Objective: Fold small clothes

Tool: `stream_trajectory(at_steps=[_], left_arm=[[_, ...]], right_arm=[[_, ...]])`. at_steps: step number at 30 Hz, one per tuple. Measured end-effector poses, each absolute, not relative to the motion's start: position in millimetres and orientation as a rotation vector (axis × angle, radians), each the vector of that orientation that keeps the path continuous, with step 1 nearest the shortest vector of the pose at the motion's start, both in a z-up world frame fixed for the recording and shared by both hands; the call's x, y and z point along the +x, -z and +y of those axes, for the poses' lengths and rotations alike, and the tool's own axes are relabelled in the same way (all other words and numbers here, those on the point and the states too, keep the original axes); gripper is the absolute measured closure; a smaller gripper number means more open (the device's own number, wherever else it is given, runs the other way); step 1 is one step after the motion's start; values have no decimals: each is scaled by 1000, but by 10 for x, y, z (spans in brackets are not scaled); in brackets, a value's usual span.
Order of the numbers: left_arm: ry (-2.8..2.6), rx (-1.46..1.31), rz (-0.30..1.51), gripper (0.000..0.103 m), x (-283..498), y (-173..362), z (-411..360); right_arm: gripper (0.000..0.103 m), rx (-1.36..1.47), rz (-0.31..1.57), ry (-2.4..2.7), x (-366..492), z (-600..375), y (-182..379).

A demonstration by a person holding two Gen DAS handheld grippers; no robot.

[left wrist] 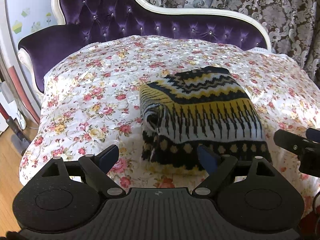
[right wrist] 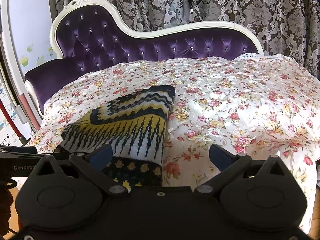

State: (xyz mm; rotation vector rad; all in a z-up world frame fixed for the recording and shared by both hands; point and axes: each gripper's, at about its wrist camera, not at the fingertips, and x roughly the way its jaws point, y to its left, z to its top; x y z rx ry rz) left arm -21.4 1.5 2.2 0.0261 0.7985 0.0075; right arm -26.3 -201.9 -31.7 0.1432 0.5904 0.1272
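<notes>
A small knitted garment in black, yellow and white lies folded on the floral cover. My left gripper is open and empty just in front of its near left corner; one finger overlaps the dotted hem. In the right wrist view the garment lies to the left. My right gripper is open and empty at its near right edge; the left finger overlaps the hem. The right gripper also shows in the left wrist view.
The floral cover drapes a purple tufted chaise with a white frame. Patterned curtains hang behind. A wood floor and wall clutter lie to the left.
</notes>
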Motion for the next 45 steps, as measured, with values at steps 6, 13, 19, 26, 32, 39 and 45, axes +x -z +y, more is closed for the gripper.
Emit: stream_trajectory(at_steps=[6, 13, 19, 26, 32, 39, 45], left_arm=[[-13, 25, 798, 17, -244, -23, 32], [-14, 18, 808, 17, -253, 6, 46], [-14, 15, 813, 17, -253, 15, 52], [-12, 9, 818, 18, -249, 26, 59], [-9, 10, 821, 18, -249, 35, 50], [-11, 11, 824, 18, -239, 46, 41], [-9, 9, 833, 18, -223, 58, 56]], right_arm=[[0, 154, 603, -122, -269, -2025, 337], [0, 157, 610, -122, -263, -2028, 348], [0, 160, 620, -126, -246, -2018, 364], [0, 162, 631, -131, -228, -2013, 382], [0, 167, 636, -131, -220, -2018, 392], [0, 174, 641, -135, -212, -2015, 404], [0, 179, 647, -138, -200, -2011, 415]])
